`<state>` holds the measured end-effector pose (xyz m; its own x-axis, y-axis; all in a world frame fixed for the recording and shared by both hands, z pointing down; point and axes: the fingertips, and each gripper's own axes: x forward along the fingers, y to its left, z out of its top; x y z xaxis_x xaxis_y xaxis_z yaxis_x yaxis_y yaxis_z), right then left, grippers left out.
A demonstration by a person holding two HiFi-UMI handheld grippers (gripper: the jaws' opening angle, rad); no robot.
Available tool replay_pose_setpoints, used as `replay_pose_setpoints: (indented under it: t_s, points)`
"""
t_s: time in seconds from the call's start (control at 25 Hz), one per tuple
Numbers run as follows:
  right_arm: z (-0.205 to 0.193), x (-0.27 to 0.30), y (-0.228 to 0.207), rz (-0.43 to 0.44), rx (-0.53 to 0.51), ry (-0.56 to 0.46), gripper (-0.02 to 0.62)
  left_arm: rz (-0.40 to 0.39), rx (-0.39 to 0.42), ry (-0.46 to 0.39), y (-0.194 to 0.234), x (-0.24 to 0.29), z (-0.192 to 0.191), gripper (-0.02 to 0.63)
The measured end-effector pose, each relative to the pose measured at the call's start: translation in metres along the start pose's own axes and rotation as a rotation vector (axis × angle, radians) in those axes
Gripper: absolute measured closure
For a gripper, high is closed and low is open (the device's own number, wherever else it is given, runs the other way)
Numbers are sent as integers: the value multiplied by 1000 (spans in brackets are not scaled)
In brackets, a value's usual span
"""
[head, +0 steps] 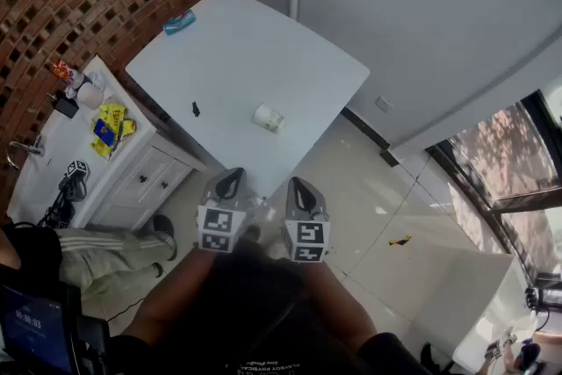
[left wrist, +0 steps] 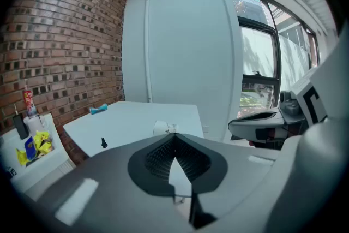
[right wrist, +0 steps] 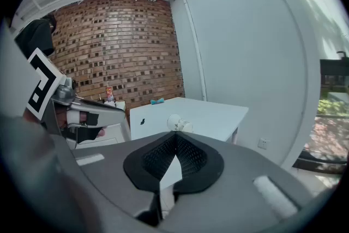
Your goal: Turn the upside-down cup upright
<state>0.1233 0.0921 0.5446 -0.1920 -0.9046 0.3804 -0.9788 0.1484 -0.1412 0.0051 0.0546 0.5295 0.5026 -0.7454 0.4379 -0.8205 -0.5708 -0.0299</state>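
Observation:
A white paper cup (head: 268, 118) with a little print seems to lie on its side on the white table (head: 237, 57), near the table's near edge. It also shows just above the jaw tips as the cup (left wrist: 165, 127) in the left gripper view and the cup (right wrist: 179, 124) in the right gripper view. My left gripper (head: 232, 176) and right gripper (head: 299, 186) hang side by side over the floor, short of the table and well apart from the cup. Both have their jaws shut with nothing between them.
A blue object (head: 179, 22) lies at the table's far corner and a small black piece (head: 195, 108) near its left edge. A white cabinet (head: 132, 171) with yellow packets (head: 110, 126) stands to the left against a brick wall. A seated person's leg (head: 105, 252) is at lower left.

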Motion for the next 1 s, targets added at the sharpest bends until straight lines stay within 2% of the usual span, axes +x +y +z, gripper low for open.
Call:
replay_pose_setpoints:
  t_s: [0.12,0.36,1.0]
  points:
    - [1,4,-5,-2,-19,20,583,-5,-49,5,3,11,-1,609]
    - [10,26,-4,-6,-40,37,583,-8,-79,4,21,31,6,611]
    - [26,98,-1,1,-90,116,583,-53,-66,22,61,84,18,609]
